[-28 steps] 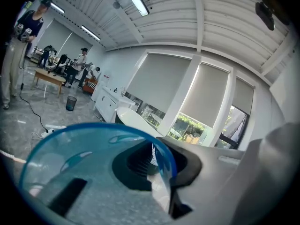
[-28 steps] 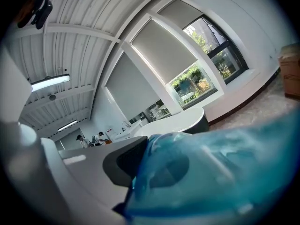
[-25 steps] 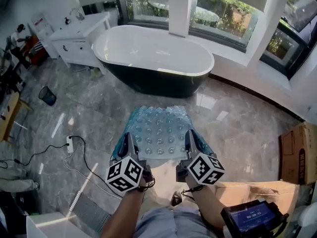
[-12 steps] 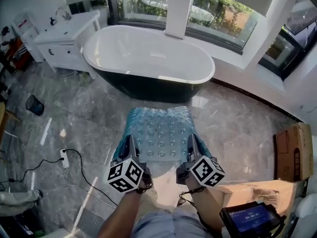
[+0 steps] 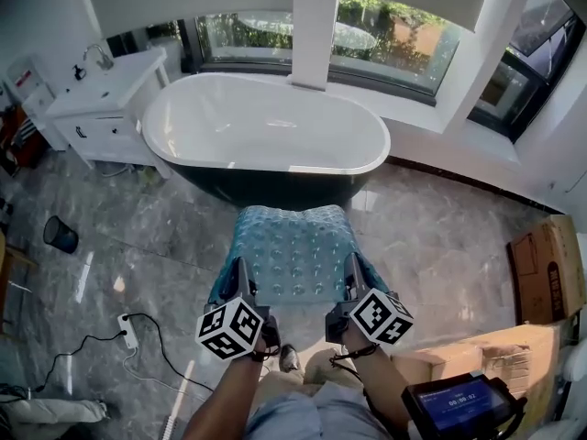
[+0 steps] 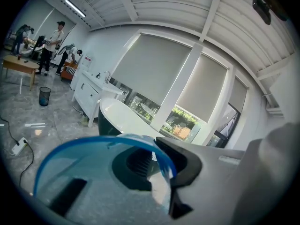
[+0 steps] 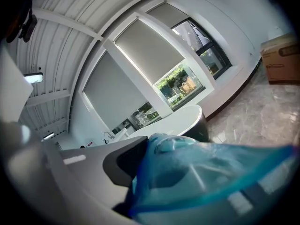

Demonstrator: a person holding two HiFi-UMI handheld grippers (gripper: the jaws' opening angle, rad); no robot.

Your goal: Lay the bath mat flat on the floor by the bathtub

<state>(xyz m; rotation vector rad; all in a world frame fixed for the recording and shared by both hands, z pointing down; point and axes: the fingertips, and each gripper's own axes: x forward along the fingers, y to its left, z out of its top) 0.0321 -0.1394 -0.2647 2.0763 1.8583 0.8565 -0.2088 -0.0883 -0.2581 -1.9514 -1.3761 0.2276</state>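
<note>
Grey marble floor (image 5: 440,236) fills the head view. At its far left stands a small dark bin (image 5: 60,235). Nearer you lies a white power strip (image 5: 127,330) with a black cable trailing off it. Behind them a white vanity cabinet (image 5: 101,108) sits just beside the left end of the bathtub (image 5: 266,126). The tub is white inside and dark outside, and it stands under the windows (image 5: 394,39).

Your left gripper (image 5: 237,271) has its jaws pressed together on the near left corner of the bath mat (image 5: 293,246). In the left gripper view the translucent blue edge curls up between the jaws, and the dark pad shows through it.

The mat is off the floor, stretched between your two grippers in the middle of the head view. Its knobbly side faces up and its far end droops toward the tub's dark side. You cannot tell from these views whether that far edge touches the tub.

Your right gripper (image 5: 353,269) pinches the near right corner in the same way. In the right gripper view the blue sheet bunches against the jaw and spreads off to the right.

Further right, a cardboard box (image 5: 548,269) stands by the wall, and a second carton (image 5: 477,356) lies nearer you. A small lit screen (image 5: 456,401) sits at the lower right edge.
</note>
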